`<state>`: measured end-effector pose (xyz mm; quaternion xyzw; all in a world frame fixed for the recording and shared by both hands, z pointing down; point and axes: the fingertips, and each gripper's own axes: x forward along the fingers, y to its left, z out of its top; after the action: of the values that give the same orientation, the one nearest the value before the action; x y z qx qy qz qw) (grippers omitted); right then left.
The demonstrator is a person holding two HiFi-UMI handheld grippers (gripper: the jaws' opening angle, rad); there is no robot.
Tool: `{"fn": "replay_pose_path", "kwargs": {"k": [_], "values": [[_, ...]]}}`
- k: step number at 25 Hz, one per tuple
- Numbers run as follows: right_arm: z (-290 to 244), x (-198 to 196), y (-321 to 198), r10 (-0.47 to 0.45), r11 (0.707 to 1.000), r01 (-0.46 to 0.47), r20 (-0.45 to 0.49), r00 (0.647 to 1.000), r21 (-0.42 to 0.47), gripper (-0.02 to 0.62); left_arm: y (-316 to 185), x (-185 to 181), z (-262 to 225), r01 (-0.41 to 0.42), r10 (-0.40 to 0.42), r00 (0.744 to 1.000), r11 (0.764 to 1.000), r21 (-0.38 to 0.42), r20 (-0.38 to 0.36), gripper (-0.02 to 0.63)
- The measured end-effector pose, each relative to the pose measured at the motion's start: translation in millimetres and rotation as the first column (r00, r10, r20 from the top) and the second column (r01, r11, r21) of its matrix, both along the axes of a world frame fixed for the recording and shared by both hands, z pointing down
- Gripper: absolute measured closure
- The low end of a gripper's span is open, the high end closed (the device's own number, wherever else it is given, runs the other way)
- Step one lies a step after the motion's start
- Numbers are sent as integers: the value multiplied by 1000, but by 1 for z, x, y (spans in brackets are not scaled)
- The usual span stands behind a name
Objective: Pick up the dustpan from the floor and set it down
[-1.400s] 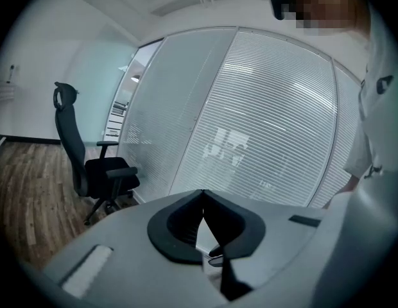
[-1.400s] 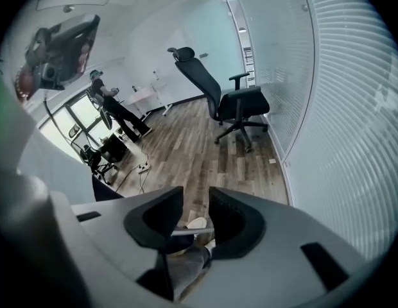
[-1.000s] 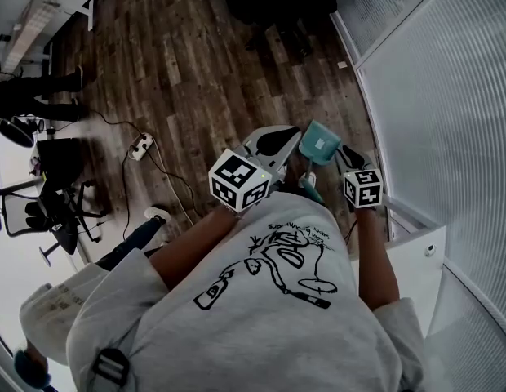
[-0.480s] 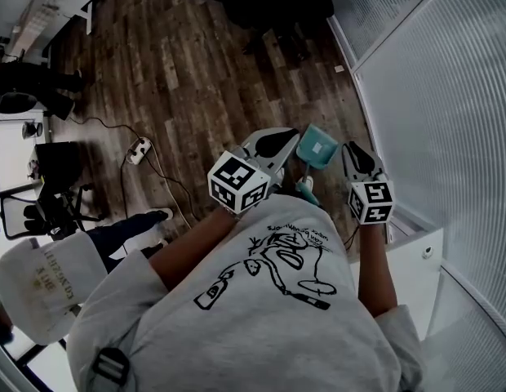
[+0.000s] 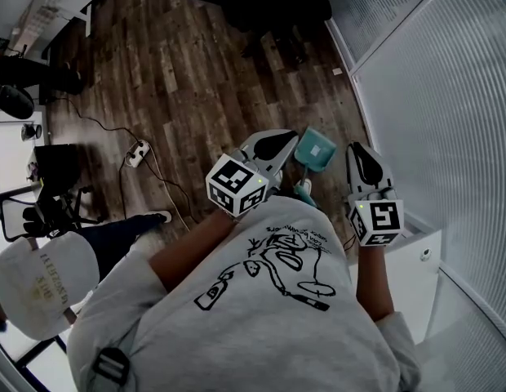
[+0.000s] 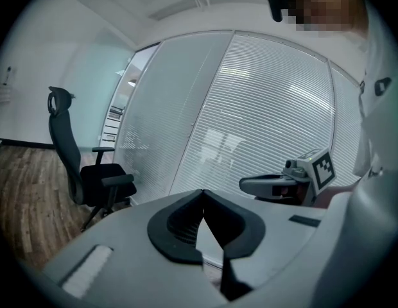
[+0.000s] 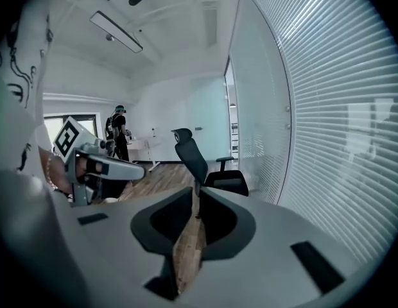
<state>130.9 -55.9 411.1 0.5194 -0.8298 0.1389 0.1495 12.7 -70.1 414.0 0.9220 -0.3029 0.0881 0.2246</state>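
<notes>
**Dustpan on the floor, both grippers empty: the pick-up step appears to be pending.**

The teal dustpan (image 5: 316, 149) lies on the wood floor (image 5: 196, 72) between the left gripper (image 5: 284, 137), clenched on nothing, and the right gripper (image 5: 359, 152), whose jaws have just been closing, also on nothing. The next move likely calls for reopening one gripper and lowering it to the handle. The glass partition (image 5: 449, 96) and white cabinet (image 5: 412, 264) crowd the right. Open floor lies left and far — apart from the power strip (image 5: 139, 148).

Lower centre: light grey, short-sleeved T-shirt (image 5: 261, 325) printed with a black line drawing (image 5: 286, 264); lower left, a black strap buckle (image 5: 112, 366) on the shirt.
</notes>
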Motion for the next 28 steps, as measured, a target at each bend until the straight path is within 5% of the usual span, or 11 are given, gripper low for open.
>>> {"fn": "replay_pose_path", "kwargs": {"k": [10, 28], "values": [[-45, -8, 7, 28, 994, -27, -10, 1000, 109, 572, -4, 6, -30, -2, 3, 1000, 996, 84, -14, 604], [-55, -8, 11, 84, 987, -88, 32, 996, 133, 586, -6, 12, -53, 6, 5, 998, 986, 164, -64, 604]]}}
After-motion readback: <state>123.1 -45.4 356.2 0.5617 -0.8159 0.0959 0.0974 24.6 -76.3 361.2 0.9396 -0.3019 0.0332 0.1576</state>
